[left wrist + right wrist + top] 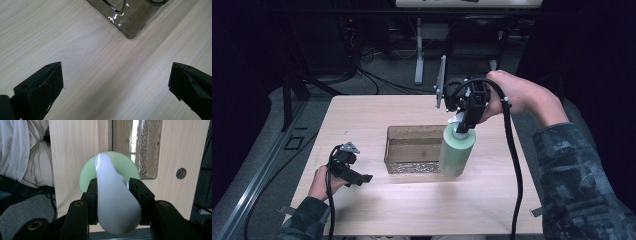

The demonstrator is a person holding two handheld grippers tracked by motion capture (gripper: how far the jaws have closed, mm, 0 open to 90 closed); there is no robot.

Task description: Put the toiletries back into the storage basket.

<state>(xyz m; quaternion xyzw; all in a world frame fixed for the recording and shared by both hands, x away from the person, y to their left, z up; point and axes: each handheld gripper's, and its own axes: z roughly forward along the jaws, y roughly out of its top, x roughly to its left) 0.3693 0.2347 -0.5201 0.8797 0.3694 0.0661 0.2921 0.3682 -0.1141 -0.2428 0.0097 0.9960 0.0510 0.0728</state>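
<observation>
A pale green pump bottle with a white pump head hangs nearly upright at the right end of a clear smoky bin in the middle of the table. My right gripper points down and is shut on the pump head, with the green body showing below its jaws. Whether the bottle's base touches the table I cannot tell. My left gripper rests low at the table's left front, open and holding nothing, with a corner of the bin ahead of it.
The light wooden table has a round hole near its edge. Desk legs and cables stand on the grey floor behind it. A cable trails from each gripper toward the front edge. White cloth lies beyond the table's edge.
</observation>
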